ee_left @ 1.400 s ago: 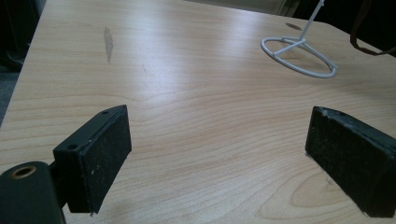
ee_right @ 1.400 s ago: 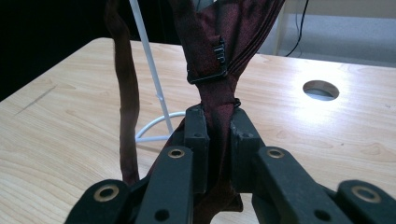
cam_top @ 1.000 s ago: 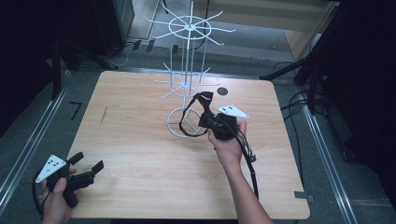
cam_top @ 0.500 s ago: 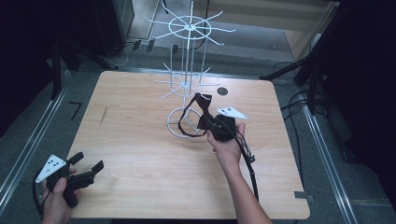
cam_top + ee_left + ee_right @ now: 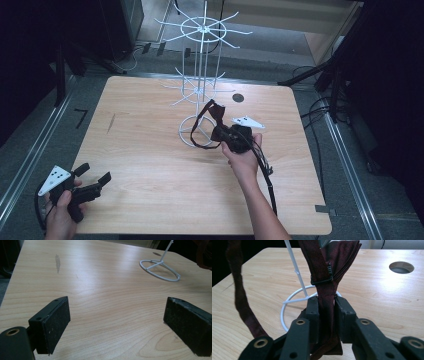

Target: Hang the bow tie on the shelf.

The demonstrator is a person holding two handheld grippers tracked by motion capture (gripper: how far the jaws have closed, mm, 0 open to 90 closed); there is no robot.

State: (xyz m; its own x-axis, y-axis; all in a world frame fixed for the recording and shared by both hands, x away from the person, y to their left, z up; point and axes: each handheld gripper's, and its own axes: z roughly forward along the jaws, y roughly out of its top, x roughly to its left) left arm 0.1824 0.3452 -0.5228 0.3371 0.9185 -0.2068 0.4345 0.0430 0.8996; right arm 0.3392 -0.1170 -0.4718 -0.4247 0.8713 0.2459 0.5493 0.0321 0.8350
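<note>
High view: right gripper [image 5: 224, 133] sits mid-table, just right of the white wire rack's [image 5: 200, 90] ring base, held in the person's right hand [image 5: 243, 159]. Dark red bow tie [image 5: 216, 112] rises from its fingers, tie strap looping down and left over the ring base [image 5: 192, 132]. Right gripper view: fingers [image 5: 313, 312] narrowly apart with the tie's centre band between them, cloth filling the gap; pads look to be touching it on both sides, though the jaws have just been opening a little, so how firm the grip is I cannot tell for sure. Black metal slider clip [image 5: 322, 280] sits on the band just above the fingertips, pleated wing fanning up and right, strap [image 5: 240, 300] hanging down at the left of that view. Rack's thin white pole stands just behind the tie, ring base lying on the table [image 5: 150, 150] beneath. Round cable hole [image 5: 238, 98] in the table top lies beyond the gripper. Left gripper [image 5: 95, 179] rests at the near left corner of the table in the left hand [image 5: 62, 215], well apart from the tie. Left gripper view: fingers [image 5: 53, 322] wide open, bare wood between them, nothing held, ring base far off at top right.
</note>
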